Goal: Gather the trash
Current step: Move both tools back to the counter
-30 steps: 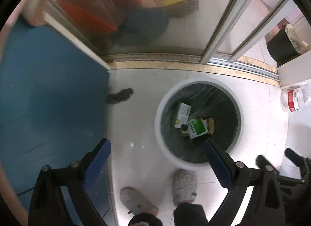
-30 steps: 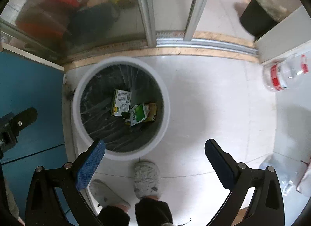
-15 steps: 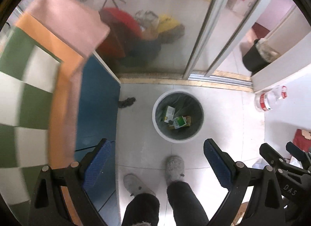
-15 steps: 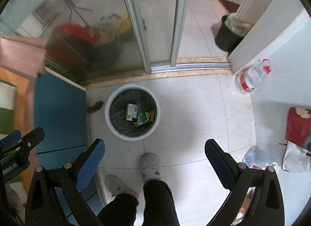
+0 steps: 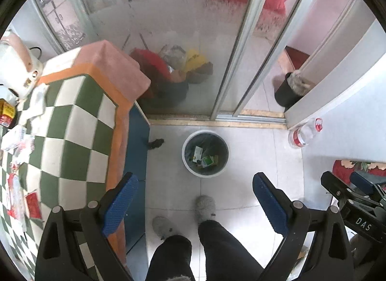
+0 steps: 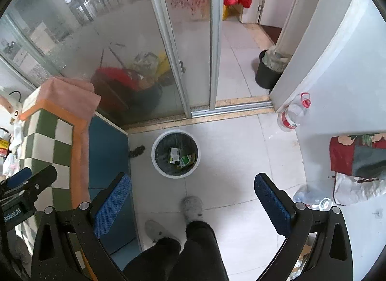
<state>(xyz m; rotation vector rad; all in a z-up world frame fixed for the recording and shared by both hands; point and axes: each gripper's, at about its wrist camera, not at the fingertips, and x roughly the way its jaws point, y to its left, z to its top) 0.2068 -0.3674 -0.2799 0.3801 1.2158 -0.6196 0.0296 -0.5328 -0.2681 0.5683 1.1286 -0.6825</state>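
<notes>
Bin (image 5: 205,133) white-rimmed, black-lined; green cartons (image 5: 207,161) inside.

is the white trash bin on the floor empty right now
No, the white trash bin holds a few green and white cartons lying on its dark liner.

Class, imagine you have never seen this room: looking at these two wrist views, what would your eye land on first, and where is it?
Most likely the white trash bin on the pale floor, centre of view, with green and white cartons lying inside. Next, the green-and-white checked tablecloth at the left, littered with wrappers. Both the left gripper and the right gripper are open and empty, above the person's grey slippers.
</notes>
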